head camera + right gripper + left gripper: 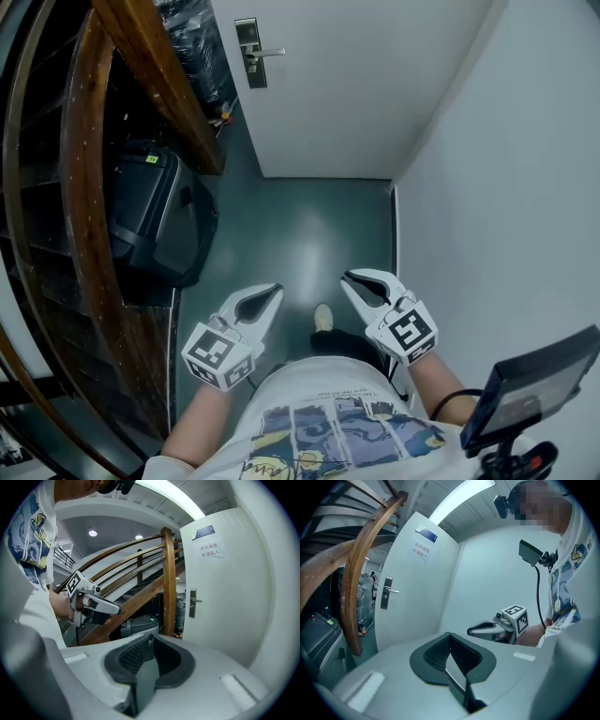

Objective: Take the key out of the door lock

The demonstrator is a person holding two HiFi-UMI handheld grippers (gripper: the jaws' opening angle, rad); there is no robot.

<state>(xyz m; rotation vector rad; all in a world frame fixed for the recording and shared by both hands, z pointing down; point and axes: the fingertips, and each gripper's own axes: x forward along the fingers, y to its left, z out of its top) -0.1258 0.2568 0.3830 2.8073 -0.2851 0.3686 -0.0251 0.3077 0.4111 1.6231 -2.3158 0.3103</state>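
Ahead, the door (375, 84) stood shut, with its lock (249, 54) near the left edge; I could not make out the key at that range. My left claw (276, 290) was closed and empty. My right claw (348, 277) showed a narrow gap, nothing between. Both were well apart from the lock.

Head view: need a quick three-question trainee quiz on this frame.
1. True or false: the left tongs grip the door handle.
2. The right tongs are: A) at the lock; B) close to the person, well away from the door; C) lying on the floor.
3. Fill in: left of the door rises a wooden ___.

Key: 1 false; 2 B; 3 staircase.
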